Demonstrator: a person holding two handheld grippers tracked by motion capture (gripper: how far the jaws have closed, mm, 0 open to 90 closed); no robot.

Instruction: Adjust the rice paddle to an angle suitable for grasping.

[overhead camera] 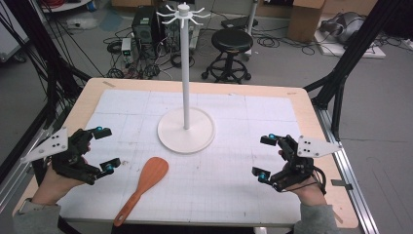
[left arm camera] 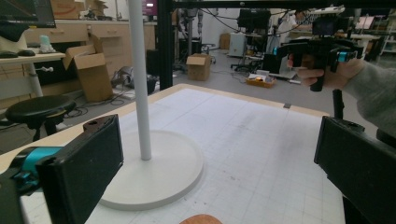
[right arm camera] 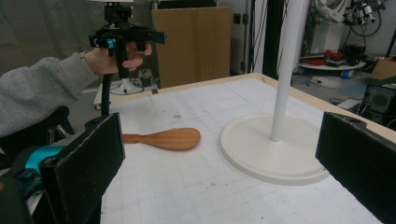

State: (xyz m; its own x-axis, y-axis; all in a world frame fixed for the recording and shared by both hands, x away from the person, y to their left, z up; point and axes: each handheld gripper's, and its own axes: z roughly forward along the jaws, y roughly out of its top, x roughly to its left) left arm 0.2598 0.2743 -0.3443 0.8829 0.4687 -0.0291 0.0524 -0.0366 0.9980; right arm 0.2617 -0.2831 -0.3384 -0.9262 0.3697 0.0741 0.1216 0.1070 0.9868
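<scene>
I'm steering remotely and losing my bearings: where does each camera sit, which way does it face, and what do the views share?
High view: above the person's side, looking forward and down on the table; both forearms, left gripper and right gripper show.
Left gripper view: between its own open jaws, facing across to the right gripper.
Right gripper view: between its own open jaws, facing the left gripper.
Shared: white stand and wooden spatula.
</scene>
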